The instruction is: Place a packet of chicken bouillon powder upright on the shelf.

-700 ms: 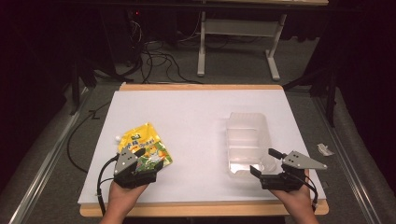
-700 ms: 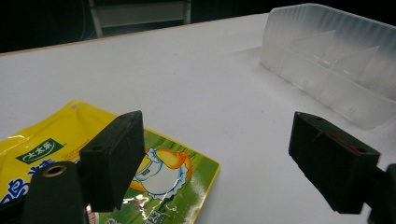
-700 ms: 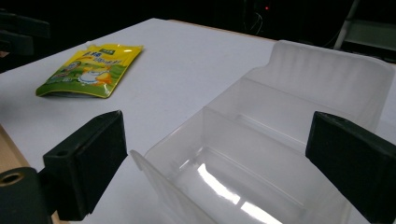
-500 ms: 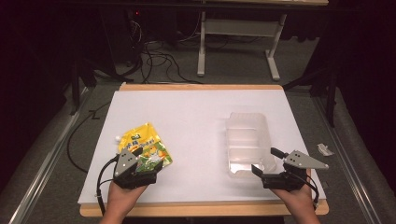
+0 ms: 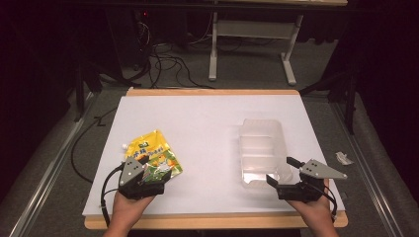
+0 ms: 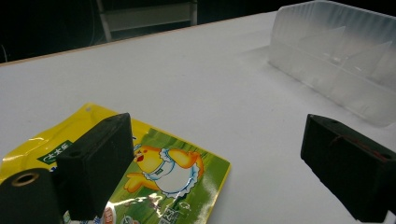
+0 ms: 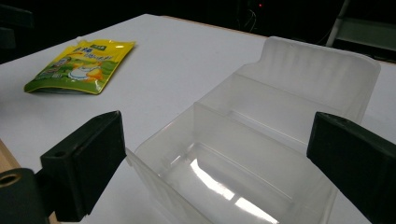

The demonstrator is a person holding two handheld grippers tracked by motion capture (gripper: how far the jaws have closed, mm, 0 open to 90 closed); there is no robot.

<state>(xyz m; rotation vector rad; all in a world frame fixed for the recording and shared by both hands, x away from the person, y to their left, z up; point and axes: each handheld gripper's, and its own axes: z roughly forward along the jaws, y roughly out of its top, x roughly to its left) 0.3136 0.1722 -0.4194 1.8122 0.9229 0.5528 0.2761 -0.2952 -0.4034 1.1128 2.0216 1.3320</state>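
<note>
White tabletop (image 5: 207,128) spreads across the scene, with two things on it. A yellow and green food pouch (image 5: 152,157), printed with a cartoon chick, lies flat at the near left. A clear plastic tray (image 5: 262,150) with dividers inside sits at the near right, well apart from the pouch.

A person holds a gripper in each hand at the near edge. The left gripper (image 5: 157,177) hovers over the near end of the pouch, its jaws spread wide and holding nothing (in the left gripper view one jaw hangs over the pouch and the other over bare table). The right gripper (image 5: 280,173) sits at the near end of the tray with its jaws also spread wide, one on each side of the tray's near wall, gripping nothing.

The work appears to be at the reaching stage: neither item is grasped. The likely next move is lowering the left jaws around the pouch's edge and closing, while the right gripper steadies the tray.
</note>
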